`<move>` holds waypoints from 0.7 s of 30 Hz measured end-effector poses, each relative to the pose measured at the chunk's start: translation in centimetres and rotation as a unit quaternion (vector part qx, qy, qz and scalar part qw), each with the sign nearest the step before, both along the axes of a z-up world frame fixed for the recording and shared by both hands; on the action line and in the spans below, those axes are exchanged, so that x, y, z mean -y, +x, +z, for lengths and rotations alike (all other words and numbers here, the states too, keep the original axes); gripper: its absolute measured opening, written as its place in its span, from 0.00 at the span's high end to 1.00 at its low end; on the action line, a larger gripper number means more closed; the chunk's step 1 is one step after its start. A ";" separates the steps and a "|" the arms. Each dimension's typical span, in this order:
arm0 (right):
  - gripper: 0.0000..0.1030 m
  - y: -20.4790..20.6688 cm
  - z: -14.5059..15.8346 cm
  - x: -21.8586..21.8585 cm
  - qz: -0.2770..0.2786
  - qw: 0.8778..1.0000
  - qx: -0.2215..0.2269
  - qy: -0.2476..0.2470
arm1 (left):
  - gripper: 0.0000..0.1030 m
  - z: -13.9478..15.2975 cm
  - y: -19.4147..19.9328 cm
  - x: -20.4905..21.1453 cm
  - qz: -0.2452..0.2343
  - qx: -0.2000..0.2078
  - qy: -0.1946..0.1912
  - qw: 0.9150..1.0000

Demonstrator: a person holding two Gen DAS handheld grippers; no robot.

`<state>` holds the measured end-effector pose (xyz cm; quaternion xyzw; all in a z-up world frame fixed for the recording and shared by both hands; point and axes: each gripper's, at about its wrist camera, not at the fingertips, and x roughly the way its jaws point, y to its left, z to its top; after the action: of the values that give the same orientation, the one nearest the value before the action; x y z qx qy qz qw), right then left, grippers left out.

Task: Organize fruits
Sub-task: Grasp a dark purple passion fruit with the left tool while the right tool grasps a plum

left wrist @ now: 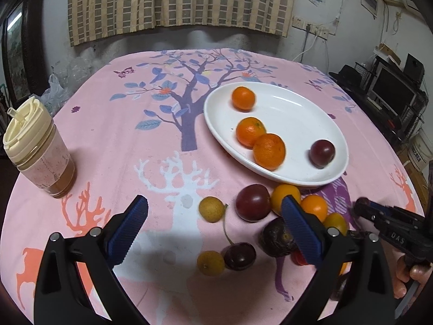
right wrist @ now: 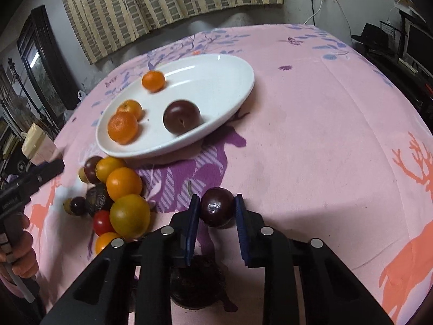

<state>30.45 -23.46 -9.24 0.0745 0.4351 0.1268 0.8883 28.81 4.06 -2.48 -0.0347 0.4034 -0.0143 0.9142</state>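
A white oval plate [left wrist: 297,108] [right wrist: 216,75] holds three oranges [left wrist: 269,150] [right wrist: 123,127] and a dark plum [left wrist: 322,152] [right wrist: 181,117]. A heap of loose fruit [left wrist: 273,216] [right wrist: 121,197] lies on the pink cloth in front of the plate: oranges, a plum, small yellow fruits, a cherry [left wrist: 239,255], a wrinkled dark fruit and a red tomato [right wrist: 102,222]. My left gripper [left wrist: 215,211] is open above the heap. My right gripper [right wrist: 217,203] is shut on a dark cherry [right wrist: 217,210], held just above the cloth.
A jar with a cream lid and straw [left wrist: 38,149] stands at the left of the table. A wrinkled dark fruit [right wrist: 197,284] lies under my right gripper. The table's right side meets shelves and a monitor [left wrist: 392,89].
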 end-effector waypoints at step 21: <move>0.74 -0.5 2.1 1.9 -0.021 0.998 0.033 0.047 | 0.51 -4.6 -8.2 12.1 -0.238 -0.067 -0.003 0.969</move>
<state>29.97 -25.32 -7.11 0.1214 0.3977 0.1311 0.9000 20.60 -8.03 -7.08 0.0589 0.4604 -0.2307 0.8552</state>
